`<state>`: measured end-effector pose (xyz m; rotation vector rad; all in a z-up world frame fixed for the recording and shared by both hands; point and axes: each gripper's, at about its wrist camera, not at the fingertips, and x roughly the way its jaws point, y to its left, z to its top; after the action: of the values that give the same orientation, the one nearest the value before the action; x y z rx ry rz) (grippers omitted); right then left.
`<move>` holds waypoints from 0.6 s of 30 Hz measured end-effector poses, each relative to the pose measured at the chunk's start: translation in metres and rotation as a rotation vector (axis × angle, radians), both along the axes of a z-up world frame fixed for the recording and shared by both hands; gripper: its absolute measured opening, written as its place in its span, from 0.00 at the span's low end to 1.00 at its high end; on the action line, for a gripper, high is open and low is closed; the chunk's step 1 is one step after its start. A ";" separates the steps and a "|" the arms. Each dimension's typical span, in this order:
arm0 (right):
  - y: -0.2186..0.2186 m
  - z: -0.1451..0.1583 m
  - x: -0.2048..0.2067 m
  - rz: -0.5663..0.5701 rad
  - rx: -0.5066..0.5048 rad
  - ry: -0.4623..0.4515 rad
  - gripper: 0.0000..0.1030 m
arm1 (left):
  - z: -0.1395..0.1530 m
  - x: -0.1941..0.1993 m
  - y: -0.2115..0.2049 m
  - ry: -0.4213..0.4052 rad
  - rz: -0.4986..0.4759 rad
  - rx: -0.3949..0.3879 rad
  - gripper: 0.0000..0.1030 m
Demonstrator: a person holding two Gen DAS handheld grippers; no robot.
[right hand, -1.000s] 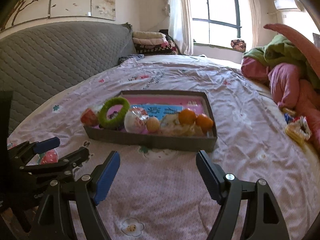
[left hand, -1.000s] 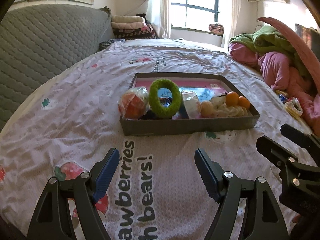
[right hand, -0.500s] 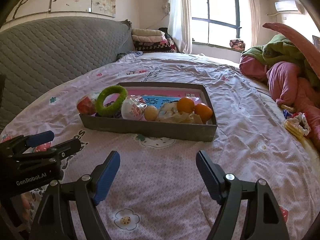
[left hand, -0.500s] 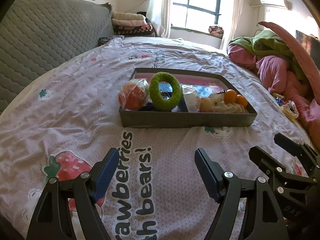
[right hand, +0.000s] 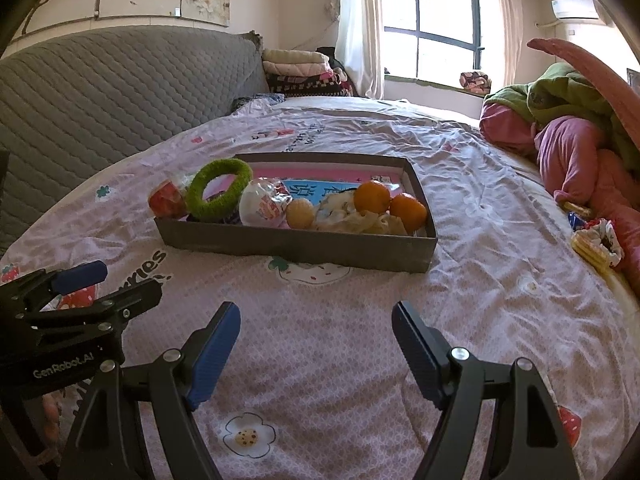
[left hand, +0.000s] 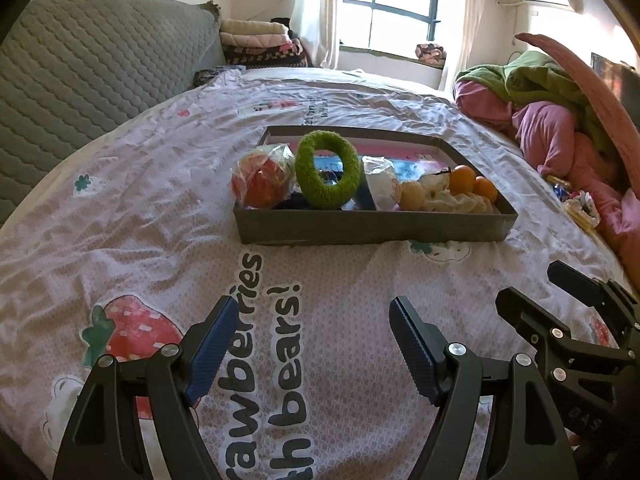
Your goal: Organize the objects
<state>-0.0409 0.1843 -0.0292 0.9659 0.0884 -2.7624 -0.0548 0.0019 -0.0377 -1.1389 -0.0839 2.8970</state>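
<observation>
Daylight pours through the blown-out window (right hand: 430,26) at the back, lighting the bedsheet (left hand: 160,216) brightly, while fisheye bending curves the edges and dark vignetting fills every corner.

Sunlit window (right hand: 430,24) beyond bed (right hand: 480,208)

Both grippers empty, jaws spread wide, nothing between the pads. Left gripper (left hand: 310,344): black finger arms with blue ribbed pads (left hand: 210,348), pitched downward, fingertips hanging in the air with no contact. Right gripper (right hand: 316,346): same build, same downward pitch, blue pads (right hand: 214,354) well apart, also touching nothing. The two sit side by side, near each other and roughly parallel: the right one shows at the lower right edge of the left wrist view, the left one at the lower left edge of the right wrist view. No hand or sleeve clearly visible.
</observation>
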 end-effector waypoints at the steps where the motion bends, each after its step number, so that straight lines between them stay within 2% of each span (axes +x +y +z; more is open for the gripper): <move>1: 0.000 -0.001 -0.001 -0.003 0.002 -0.005 0.76 | 0.000 0.000 0.000 -0.002 -0.003 -0.001 0.76; 8: 0.002 -0.003 -0.002 -0.010 0.005 -0.014 0.76 | -0.005 0.001 0.004 -0.014 -0.010 -0.020 0.76; 18: 0.003 -0.005 -0.003 -0.008 0.010 -0.021 0.76 | -0.005 0.002 0.005 -0.020 -0.022 0.000 0.76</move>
<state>-0.0437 0.1876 -0.0345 0.9993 0.0945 -2.7613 -0.0530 0.0071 -0.0427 -1.1623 -0.0709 2.8670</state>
